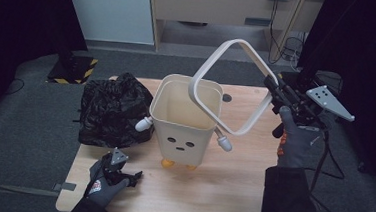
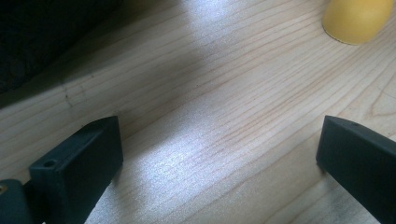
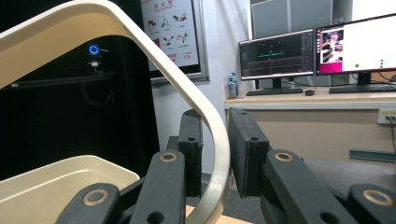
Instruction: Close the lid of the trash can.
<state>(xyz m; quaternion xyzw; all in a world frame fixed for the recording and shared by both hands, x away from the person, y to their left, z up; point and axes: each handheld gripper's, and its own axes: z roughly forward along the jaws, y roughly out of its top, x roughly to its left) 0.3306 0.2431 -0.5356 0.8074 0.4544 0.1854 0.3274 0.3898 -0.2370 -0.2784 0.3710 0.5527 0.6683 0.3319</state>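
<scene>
The wooden table (image 1: 230,189) carries a cream bin (image 1: 184,117) at its centre, with a dotted face on its front wall, stubby white arms at each side and yellow feet (image 2: 357,19). A crumpled black bag (image 1: 113,110) lies at the bin's 9 o'clock, just beside it. The task's thing is the cream rounded-square ring (image 1: 232,86), a flat band lifted off the bin and tilted, its low corner at the bin's rim and its far edge raised toward 1 o'clock. The right gripper (image 1: 277,94) is clamped on the ring's 3 o'clock side; the right gripper view shows both pads against the band (image 3: 212,135), plus monitors (image 3: 317,51) behind. The left gripper (image 1: 133,175) rests at the bin's 7 o'clock; its own view shows the jaws spread wide over bare wood.
</scene>
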